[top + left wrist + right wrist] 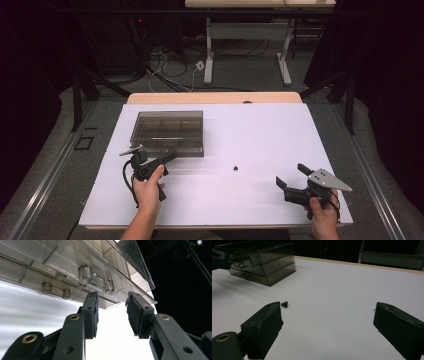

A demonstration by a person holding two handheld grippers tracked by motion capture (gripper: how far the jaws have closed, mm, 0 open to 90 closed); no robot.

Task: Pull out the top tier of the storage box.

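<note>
smoky plastic box sat far-left on the table, its latch edge right above the left gripper, jaws apart, nothing held. right gripper gaped open, much farther off.

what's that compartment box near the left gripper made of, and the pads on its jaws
The compartment box looks like smoke-tinted clear plastic with a glossy finish: its dividers and the table show through the walls, and the edges catch light. The left gripper has pads that look like matte black rubber or foam, dull, slightly rough and frayed at the edges; which one is hard to tell.
</note>
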